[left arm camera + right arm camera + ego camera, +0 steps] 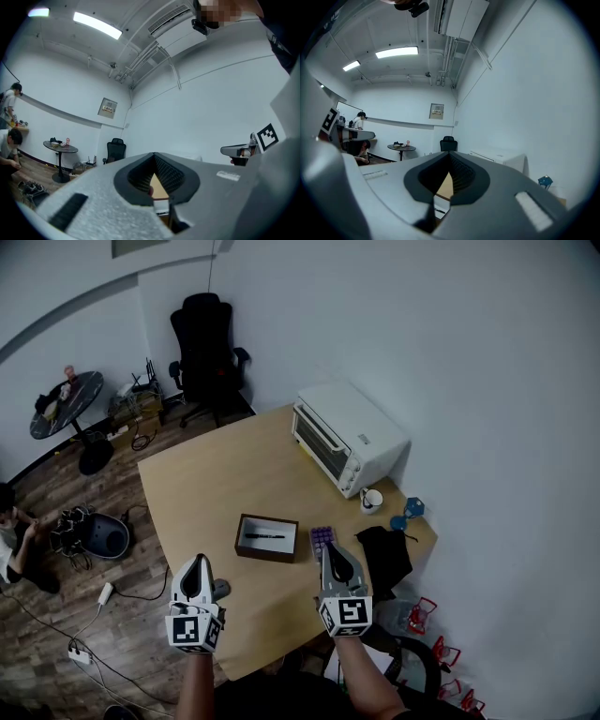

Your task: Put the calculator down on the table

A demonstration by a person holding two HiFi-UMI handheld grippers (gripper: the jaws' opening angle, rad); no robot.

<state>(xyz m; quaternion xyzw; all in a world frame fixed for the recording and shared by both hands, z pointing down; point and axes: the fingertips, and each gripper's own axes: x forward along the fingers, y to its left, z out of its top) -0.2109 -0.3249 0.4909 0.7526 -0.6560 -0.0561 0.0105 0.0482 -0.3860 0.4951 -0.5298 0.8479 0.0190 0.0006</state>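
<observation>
Above table (202,488), both hand-held grippers (197,561) (334,548) closed.

Pen (264,537) in box (265,557), calculator (322,538) just R, oven (352,432) behind

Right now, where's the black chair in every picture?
Head view: black chair near the top, left of middle.
Left gripper view: black chair small, below and left of centre.
Right gripper view: black chair small, just below centre.
Shared landmark: the round table stands left of it everywhere.
</observation>
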